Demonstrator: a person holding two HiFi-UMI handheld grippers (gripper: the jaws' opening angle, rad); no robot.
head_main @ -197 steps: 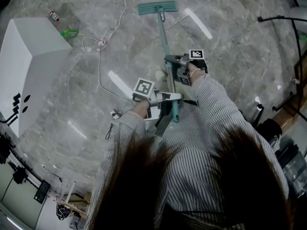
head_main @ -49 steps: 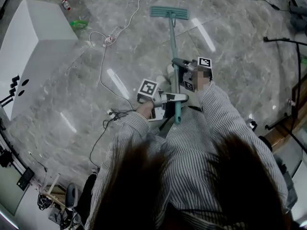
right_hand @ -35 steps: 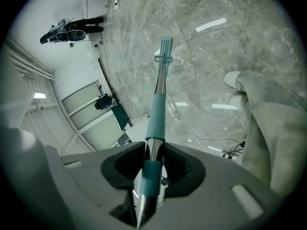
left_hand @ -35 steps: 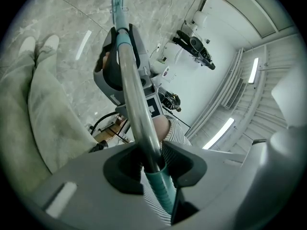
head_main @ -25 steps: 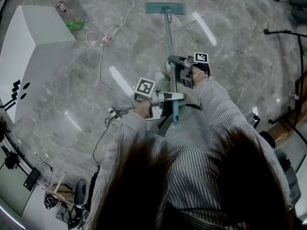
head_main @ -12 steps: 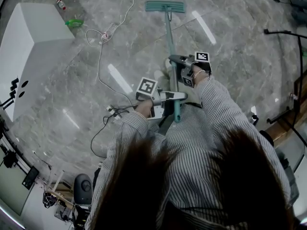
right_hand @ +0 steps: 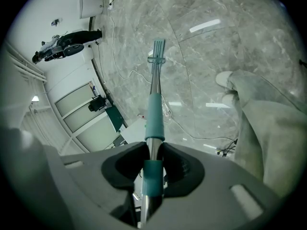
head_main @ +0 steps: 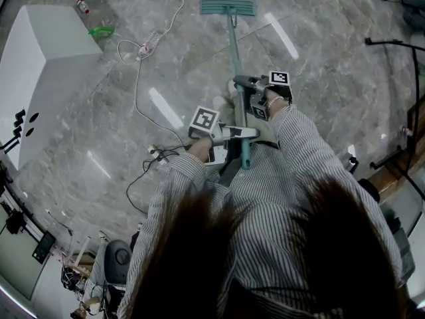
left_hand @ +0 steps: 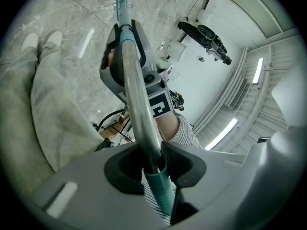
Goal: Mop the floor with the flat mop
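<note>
A flat mop with a teal head [head_main: 228, 6] lies flat on the grey marble floor ahead of me, its metal and teal pole [head_main: 234, 58] running back toward my body. My right gripper [head_main: 240, 84] is shut on the pole partway up. My left gripper [head_main: 243, 133] is shut on it nearer the teal top end [head_main: 244, 159]. In the left gripper view the pole [left_hand: 136, 104] passes between the jaws of the left gripper [left_hand: 154, 166], with the right gripper [left_hand: 125, 56] further along. In the right gripper view the right gripper [right_hand: 152, 163] clamps the pole [right_hand: 154, 114] and the mop head [right_hand: 159, 48] is far off.
A white box [head_main: 41, 72] stands at the left. A white cable [head_main: 141, 78] with a power strip trails over the floor beside it, near a small bottle [head_main: 82, 6] and a green object [head_main: 101, 31]. Dark stands and cables [head_main: 392, 42] sit at the right edge. My shoes [right_hand: 225, 80] are close to the pole.
The mop head has shifted slightly over the last seconds while both grippers keep their hold on the pole. The view has drifted a little; a dark round object now shows at the lower left.
</note>
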